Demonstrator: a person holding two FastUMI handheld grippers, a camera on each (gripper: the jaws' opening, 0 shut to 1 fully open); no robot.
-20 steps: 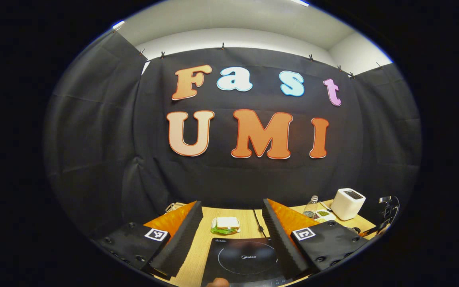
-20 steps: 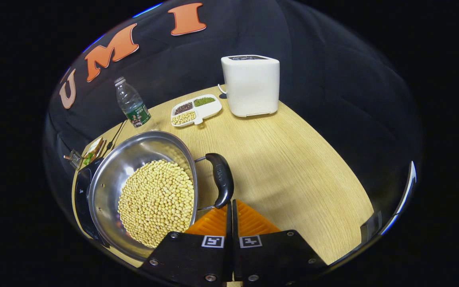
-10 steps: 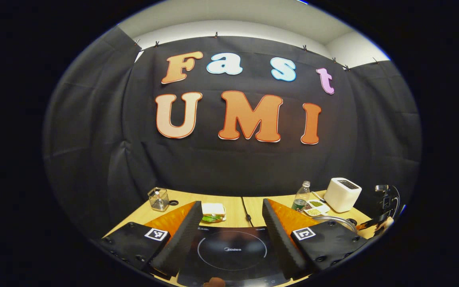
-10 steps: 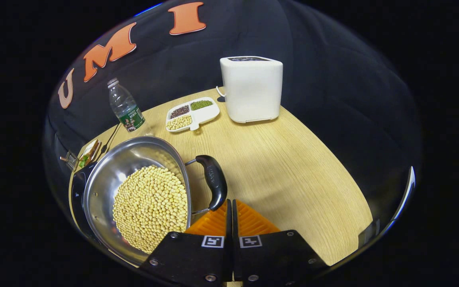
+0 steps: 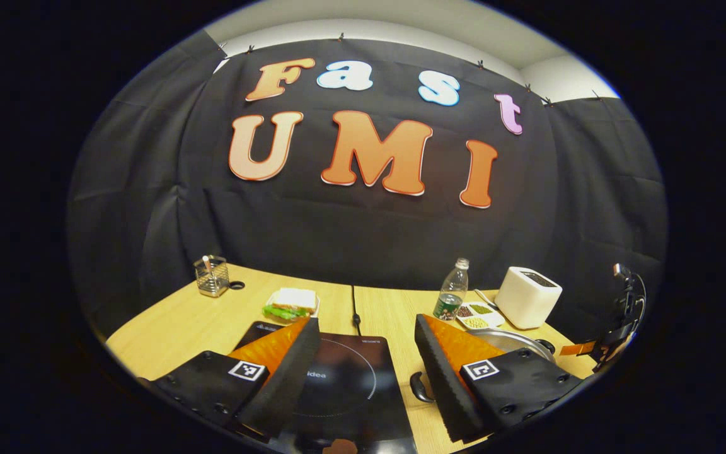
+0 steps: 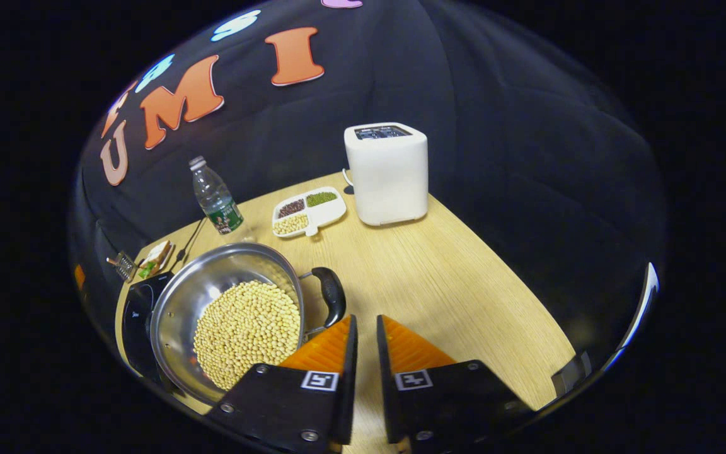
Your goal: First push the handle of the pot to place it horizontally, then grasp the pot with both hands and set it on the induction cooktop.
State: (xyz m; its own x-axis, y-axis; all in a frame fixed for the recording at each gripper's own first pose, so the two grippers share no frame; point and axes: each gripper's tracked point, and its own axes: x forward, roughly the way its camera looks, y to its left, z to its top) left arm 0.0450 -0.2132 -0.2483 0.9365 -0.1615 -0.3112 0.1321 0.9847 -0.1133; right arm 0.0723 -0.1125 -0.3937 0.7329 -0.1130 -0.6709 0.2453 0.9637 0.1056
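Just left of our right tool (image 6: 363,331), its fingers slightly apart and empty, we see the steel pot's black handle (image 6: 331,295); our left tool (image 5: 366,353) gapes.

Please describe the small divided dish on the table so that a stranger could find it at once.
Find the white toaster at the table's far side. Just beside it, toward the water bottle, lies the flat white dish. It alone has three compartments, holding dark, green and pale yellow beans.

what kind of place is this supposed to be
Likely a mock kitchen staged in a recording booth: an induction cooktop, a pot of beans and a white toaster sit on a wooden table.
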